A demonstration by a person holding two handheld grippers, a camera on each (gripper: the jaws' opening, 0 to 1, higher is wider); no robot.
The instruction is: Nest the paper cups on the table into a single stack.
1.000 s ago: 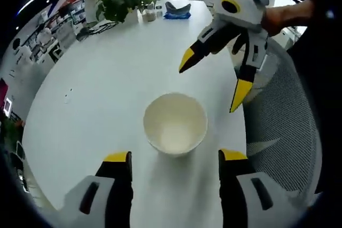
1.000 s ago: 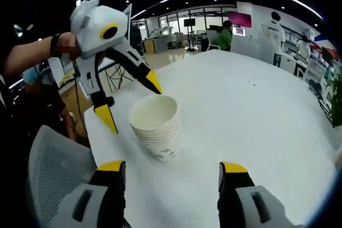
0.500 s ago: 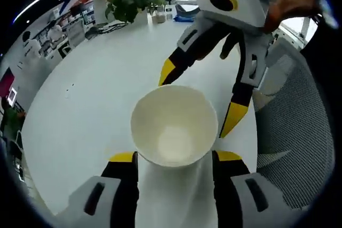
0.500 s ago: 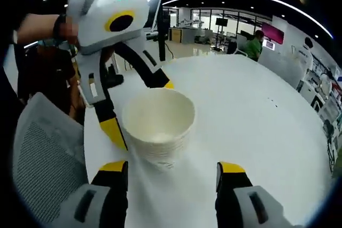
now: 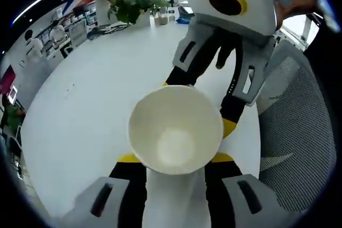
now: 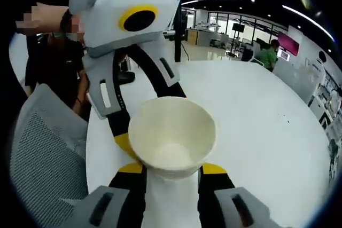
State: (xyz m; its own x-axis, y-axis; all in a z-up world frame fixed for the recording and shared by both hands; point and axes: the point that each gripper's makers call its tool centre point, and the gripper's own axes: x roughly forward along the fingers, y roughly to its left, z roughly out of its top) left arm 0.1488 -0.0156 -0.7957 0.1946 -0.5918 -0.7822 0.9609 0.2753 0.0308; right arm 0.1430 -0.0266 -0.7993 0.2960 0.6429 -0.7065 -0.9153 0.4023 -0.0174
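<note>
Left gripper view, both hand-held grippers (image 5: 173, 159) flanking cup stack (image 5: 175, 129)

Your left gripper view looks steeply down, very close, over the cup stack (image 5: 175, 130) toward the plant (image 5: 130, 5) across the desk (image 5: 91, 94). Your right gripper view faces the opposite way, equally close. Both share the stack, the desk and the mesh chair (image 6: 45, 148).

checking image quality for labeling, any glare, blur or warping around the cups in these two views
Left gripper view: even light, the cup stack sharp, its inside slightly washed out, the table bowed by the fisheye. Right gripper view: the cup stack sharp, the ceiling dark with bright strips, the mesh chair stretched at the edge.
</note>
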